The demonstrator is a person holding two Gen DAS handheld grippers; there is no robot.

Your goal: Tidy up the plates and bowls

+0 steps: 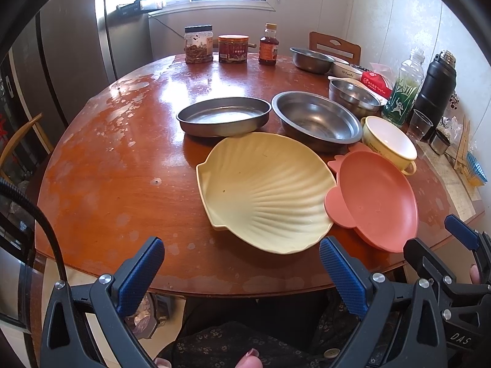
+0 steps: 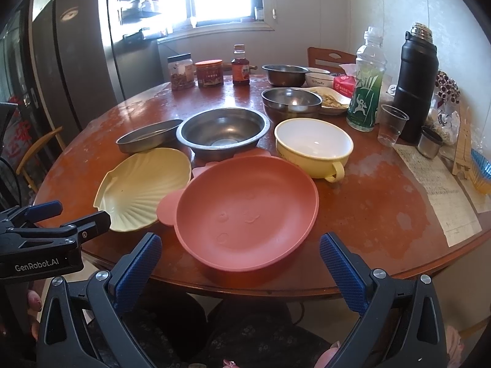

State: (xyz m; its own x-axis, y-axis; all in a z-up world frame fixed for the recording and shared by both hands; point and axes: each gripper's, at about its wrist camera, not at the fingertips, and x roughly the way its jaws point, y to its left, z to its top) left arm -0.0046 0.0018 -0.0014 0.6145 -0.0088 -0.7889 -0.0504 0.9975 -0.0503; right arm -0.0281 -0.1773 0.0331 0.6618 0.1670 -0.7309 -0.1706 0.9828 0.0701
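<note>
Tools both spread apart, empty, at frame bottom: left tool; right tool; shell plate touches pink plate at centre of counter.

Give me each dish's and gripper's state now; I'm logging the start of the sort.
left gripper: open, empty.
right gripper: open, empty.
shell plate: upright, empty.
pink plate: upright, empty, overlapping the shell plate's edge.
yellow bowl: upright, empty.
steel pan: upright, empty.
large steel bowl: upright, empty.
clear cup: upright, looks empty.
</note>
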